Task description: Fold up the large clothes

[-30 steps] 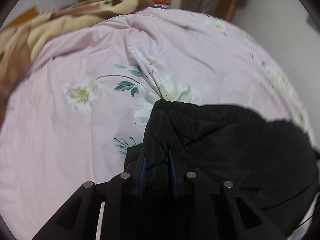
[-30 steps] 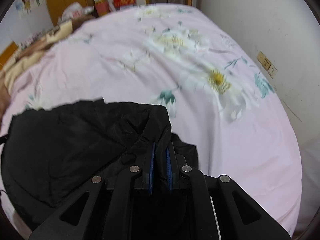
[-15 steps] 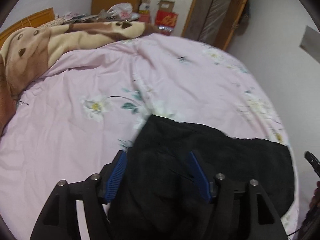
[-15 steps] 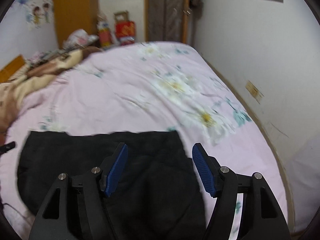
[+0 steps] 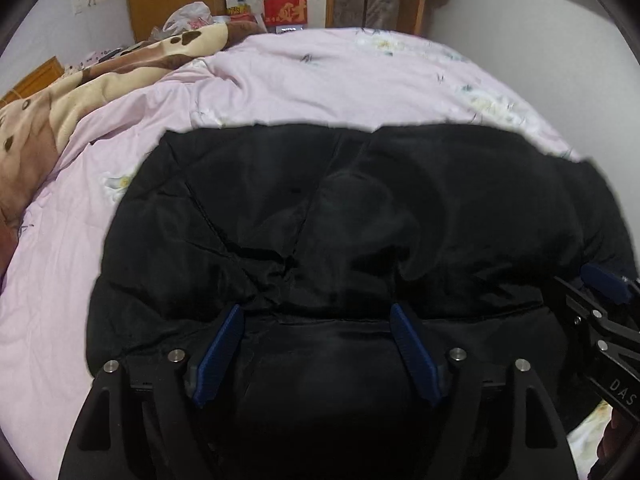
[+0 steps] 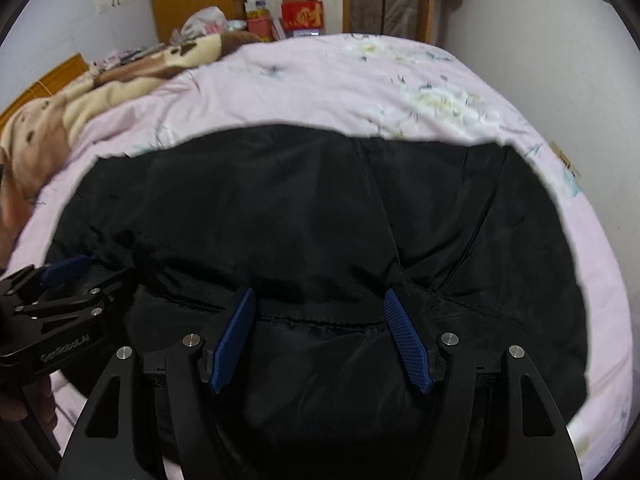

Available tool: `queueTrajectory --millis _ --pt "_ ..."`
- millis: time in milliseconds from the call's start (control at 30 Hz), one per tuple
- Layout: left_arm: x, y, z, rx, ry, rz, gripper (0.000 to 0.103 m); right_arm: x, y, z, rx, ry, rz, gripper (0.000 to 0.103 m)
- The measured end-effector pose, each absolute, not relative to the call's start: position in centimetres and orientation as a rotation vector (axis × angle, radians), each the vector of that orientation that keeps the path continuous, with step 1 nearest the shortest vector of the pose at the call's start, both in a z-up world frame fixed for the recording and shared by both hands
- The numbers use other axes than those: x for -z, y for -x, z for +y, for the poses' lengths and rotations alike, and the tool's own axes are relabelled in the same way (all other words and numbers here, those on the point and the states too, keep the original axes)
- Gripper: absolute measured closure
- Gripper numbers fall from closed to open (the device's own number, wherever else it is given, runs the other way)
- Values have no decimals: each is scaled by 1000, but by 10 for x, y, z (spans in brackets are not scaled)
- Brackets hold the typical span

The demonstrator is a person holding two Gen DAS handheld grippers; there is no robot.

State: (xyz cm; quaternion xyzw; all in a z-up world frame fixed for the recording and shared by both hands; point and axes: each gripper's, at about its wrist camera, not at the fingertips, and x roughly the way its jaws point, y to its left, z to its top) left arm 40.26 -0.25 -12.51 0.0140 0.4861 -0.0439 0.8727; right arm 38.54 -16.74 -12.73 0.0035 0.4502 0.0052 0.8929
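Black padded fabric is filling the lower half of both wrist views: a large jacket (image 5: 360, 216) is lying spread across a pink flowered bedsheet (image 5: 320, 76). I am holding my left gripper (image 5: 318, 316) just above the near part of the jacket, its blue pads (image 5: 220, 352) standing wide apart with nothing between them. My right gripper (image 6: 320, 300) is hovering the same way, pads spread and empty, beside the left one over the same garment.

A second ago both grippers were pinched on folds of this jacket, carrying it forward; half a second ago they were opening. Now the cloth is resting on the bed by its own weight, its far edge running fairly straight across the sheet. I am judging that one fold has been laid down and let go, so the jacket is looking shorter and doubled over, though I cannot tell how many layers are lying underneath.

A brown and cream blanket (image 5: 100, 80) is bunched along the left side of the bed, well apart from the jacket.
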Motion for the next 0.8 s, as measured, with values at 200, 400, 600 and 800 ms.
queueTrajectory --millis 200,400,600,800 --pt "157 -416 1 109 -28 1050 26 163 -400 -167 11 24 991 33" --pt "168 -416 -1 99 -33 1047 26 177 -399 -166 16 36 985 34" --pt "134 -416 12 147 28 1079 26 148 -392 -182 -45 -19 999 34" --pt "106 -412 44 83 8 982 26 99 -368 -230 44 -37 860 34"
